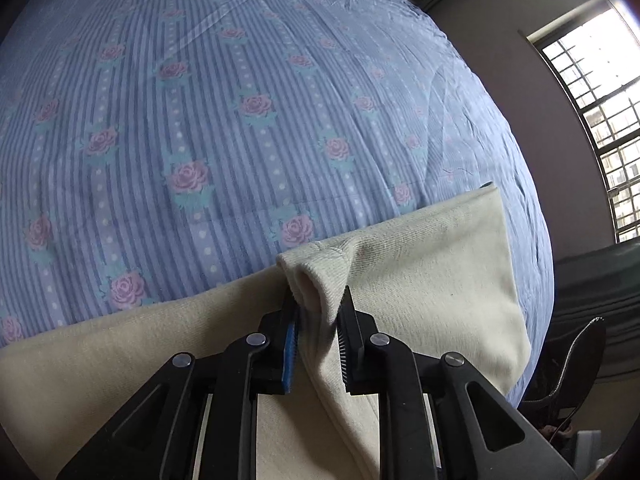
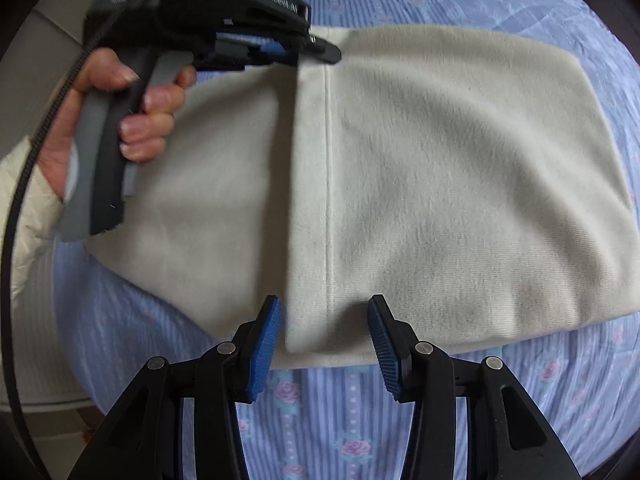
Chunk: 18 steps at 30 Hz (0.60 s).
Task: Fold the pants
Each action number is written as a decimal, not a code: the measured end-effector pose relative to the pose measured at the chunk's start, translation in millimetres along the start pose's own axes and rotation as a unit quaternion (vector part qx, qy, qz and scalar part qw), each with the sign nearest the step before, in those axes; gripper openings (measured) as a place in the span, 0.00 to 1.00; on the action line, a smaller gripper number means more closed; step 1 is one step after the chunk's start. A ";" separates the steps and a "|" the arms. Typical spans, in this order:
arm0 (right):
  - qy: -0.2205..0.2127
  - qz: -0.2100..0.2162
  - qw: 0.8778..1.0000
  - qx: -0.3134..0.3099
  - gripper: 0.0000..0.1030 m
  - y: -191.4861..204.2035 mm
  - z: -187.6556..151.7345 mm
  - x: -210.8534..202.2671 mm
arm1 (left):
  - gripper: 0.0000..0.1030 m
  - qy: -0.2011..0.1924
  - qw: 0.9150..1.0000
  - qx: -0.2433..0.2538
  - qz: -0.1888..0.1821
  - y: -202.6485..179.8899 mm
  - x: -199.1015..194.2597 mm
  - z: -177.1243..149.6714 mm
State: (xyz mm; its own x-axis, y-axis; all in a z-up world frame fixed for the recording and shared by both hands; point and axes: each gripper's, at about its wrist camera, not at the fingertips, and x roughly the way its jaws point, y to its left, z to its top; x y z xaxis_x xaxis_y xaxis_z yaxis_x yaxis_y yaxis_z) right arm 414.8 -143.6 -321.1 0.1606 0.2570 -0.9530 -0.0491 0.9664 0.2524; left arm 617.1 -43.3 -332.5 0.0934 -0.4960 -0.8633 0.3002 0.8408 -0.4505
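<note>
1. The cream knitted pants (image 2: 420, 184) lie partly folded across the blue striped, rose-patterned bedspread (image 1: 200, 120).
2. The left gripper (image 1: 318, 340) is clenched on a pinched fold at the far edge.
3. The right gripper (image 2: 324, 344) is released, its jaws straddling the near edge; it should probably close before lifting, so both corners rise together.
4. Open bedspread lies beyond the pants.

Daylight pours through the blown-out window (image 1: 592, 120); heavy fisheye bending with dark corners, and the hand (image 2: 120, 112) looks motion-blurred.
</note>
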 end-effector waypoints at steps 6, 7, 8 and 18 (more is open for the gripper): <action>0.030 0.011 0.999 -0.029 0.50 17.3 0.9 11.7 | 0.44 -0.017 0.998 0.023 0.051 -5.8 -23.3 -4.5; 0.029 0.018 0.999 -0.035 0.51 24.2 -0.8 8.0 | 0.47 -0.035 0.997 0.025 0.066 -6.9 -36.6 -9.3; 0.022 0.016 0.999 -0.047 0.51 32.0 -2.7 2.6 | 0.49 -0.049 0.995 0.026 0.078 -7.0 -50.2 -14.4; -0.023 0.042 0.995 -0.086 0.66 96.5 -10.1 -44.2 | 0.77 -0.177 0.961 -0.081 0.196 52.3 -212.2 -139.3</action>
State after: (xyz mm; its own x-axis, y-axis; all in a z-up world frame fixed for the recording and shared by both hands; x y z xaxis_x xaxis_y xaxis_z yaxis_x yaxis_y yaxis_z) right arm 393.0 -61.8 -256.3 0.1928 0.3413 -0.9200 -0.2325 0.9267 0.2951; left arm 480.7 136.2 -204.5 0.4952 -0.1520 -0.8554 0.0260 0.9867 -0.1603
